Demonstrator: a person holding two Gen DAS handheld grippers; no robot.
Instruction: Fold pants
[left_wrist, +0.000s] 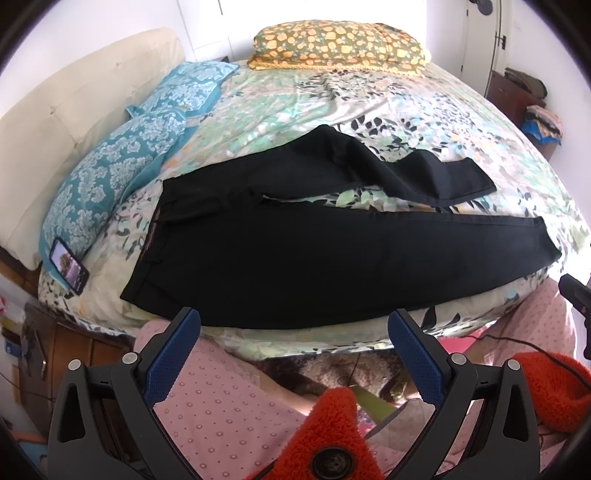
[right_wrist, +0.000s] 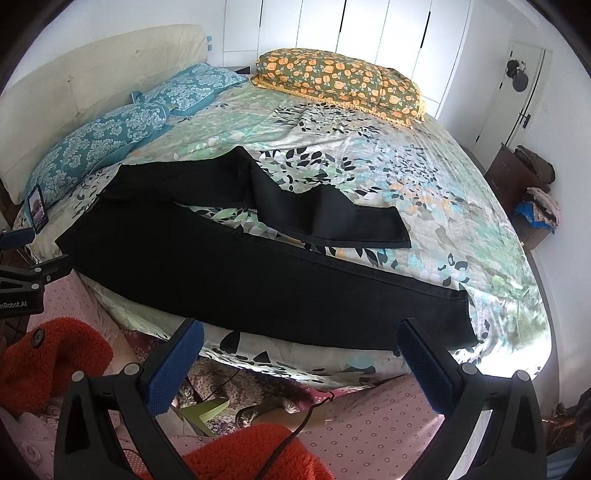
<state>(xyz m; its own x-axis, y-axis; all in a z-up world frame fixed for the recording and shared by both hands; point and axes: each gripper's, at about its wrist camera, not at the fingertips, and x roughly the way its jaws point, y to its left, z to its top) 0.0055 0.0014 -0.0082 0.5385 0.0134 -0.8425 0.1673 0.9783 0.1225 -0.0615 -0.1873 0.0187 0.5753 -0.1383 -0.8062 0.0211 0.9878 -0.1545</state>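
Note:
Black pants (left_wrist: 295, 251) lie spread on the floral bed, waistband to the left, legs pointing right. The near leg lies straight along the bed's front edge; the far leg is rumpled and bent. They also show in the right wrist view (right_wrist: 240, 273). My left gripper (left_wrist: 295, 321) is open and empty, held just short of the near edge of the pants. My right gripper (right_wrist: 299, 332) is open and empty, held over the bed's front edge below the near leg, near its hem (right_wrist: 465, 317).
The floral bedspread (left_wrist: 369, 103) covers the bed. Two blue pillows (left_wrist: 122, 162) lie at the left by a cream headboard (left_wrist: 74, 99). An orange floral pillow (left_wrist: 340, 44) lies at the far side. A phone (left_wrist: 68, 266) leans on a pillow. A dresser (right_wrist: 513, 184) stands at the right.

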